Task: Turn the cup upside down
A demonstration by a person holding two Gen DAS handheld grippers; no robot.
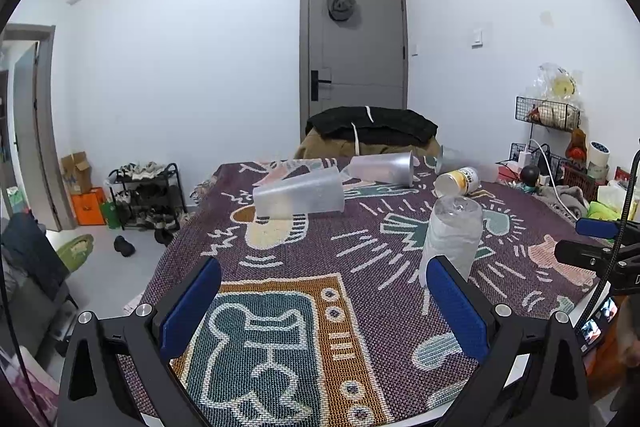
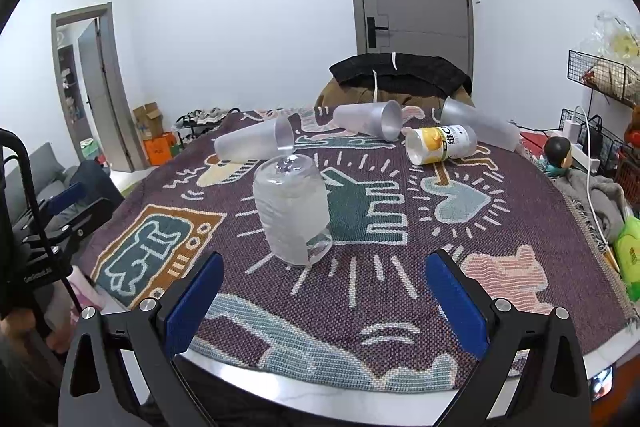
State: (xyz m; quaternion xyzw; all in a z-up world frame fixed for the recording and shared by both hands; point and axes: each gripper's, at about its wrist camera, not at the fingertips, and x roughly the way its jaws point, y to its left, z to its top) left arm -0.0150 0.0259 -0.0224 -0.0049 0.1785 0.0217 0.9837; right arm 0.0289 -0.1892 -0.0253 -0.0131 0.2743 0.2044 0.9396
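Note:
A ribbed clear plastic cup [image 2: 293, 213] stands upside down, mouth on the patterned tablecloth [image 2: 400, 267]; it also shows in the left wrist view [image 1: 452, 239]. Three frosted cups lie on their sides farther back: one at left [image 2: 254, 143], one in the middle [image 2: 368, 121], one at far right [image 2: 478, 127]. A yellow-labelled cup [image 2: 440, 143] lies on its side too. My right gripper [image 2: 324, 303] is open and empty, just short of the upside-down cup. My left gripper [image 1: 324, 303] is open and empty over the cloth's near left part.
A chair draped with dark clothes [image 2: 400, 75] stands behind the table. Wire baskets, cables and a small figure [image 2: 558, 151] crowd the right edge. A shoe rack [image 1: 146, 195] and boxes sit on the floor at left. The table's white front edge [image 2: 320, 399] is close.

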